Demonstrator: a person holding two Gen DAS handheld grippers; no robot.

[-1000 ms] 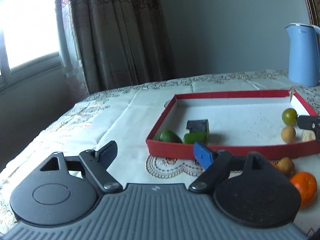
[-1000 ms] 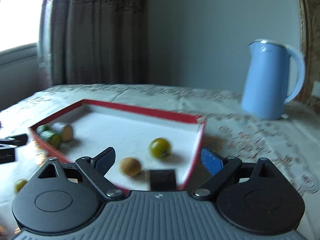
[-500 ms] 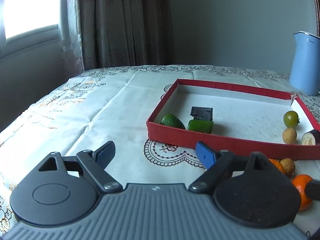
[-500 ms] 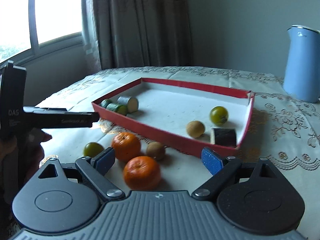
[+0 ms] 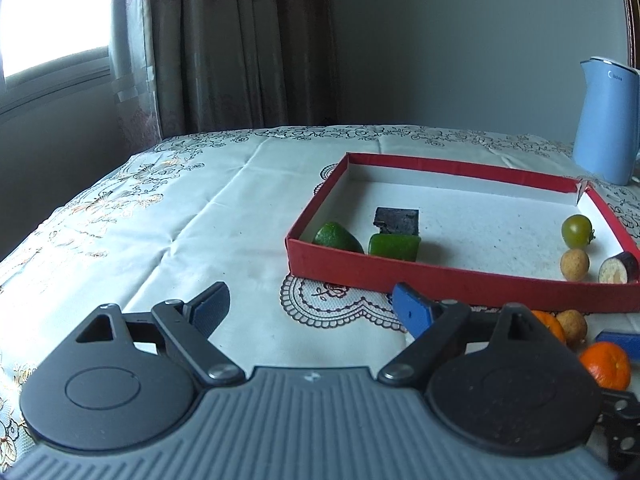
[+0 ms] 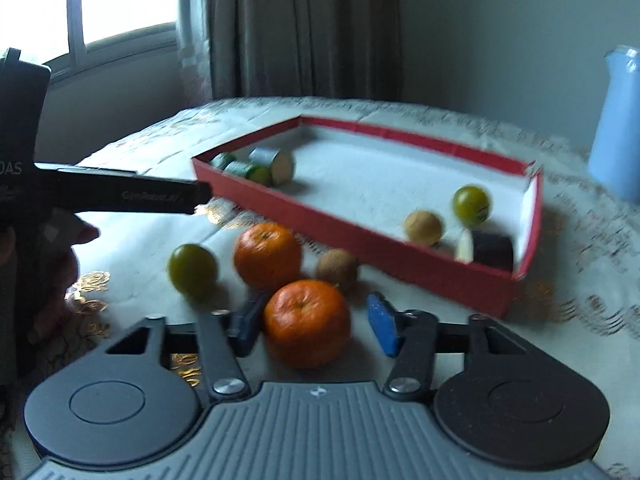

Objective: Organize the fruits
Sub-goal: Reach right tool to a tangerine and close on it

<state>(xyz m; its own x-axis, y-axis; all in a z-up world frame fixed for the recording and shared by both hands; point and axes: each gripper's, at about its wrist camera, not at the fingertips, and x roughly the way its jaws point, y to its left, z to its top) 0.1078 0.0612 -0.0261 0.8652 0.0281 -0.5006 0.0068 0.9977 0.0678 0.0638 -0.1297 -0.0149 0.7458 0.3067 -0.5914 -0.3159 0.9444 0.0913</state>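
Note:
My right gripper (image 6: 314,326) straddles the nearest orange (image 6: 306,322) on the tablecloth, and its jaws are closing. The left pad sits at the orange's side, but a gap shows at the right pad. Just beyond lie a second orange (image 6: 267,254), a green fruit (image 6: 193,268) and a brown round fruit (image 6: 337,268). The red tray (image 6: 360,236) holds a green fruit (image 6: 471,200), a tan fruit (image 6: 424,226), an eggplant piece (image 6: 486,248) and cucumber pieces (image 6: 272,164). My left gripper (image 5: 312,300) hovers open and empty before the tray (image 5: 440,276).
A blue kettle (image 5: 604,120) stands behind the tray at the back right. Curtains and a window are at the far left. A hand (image 6: 60,260) holds the left gripper's black body (image 6: 120,196) left of the loose fruit. The table edge drops off at the left.
The right gripper swung from over the tray to the loose fruit, came in low around the near orange, and its jaws narrowed. The left gripper's view shifted only slightly.

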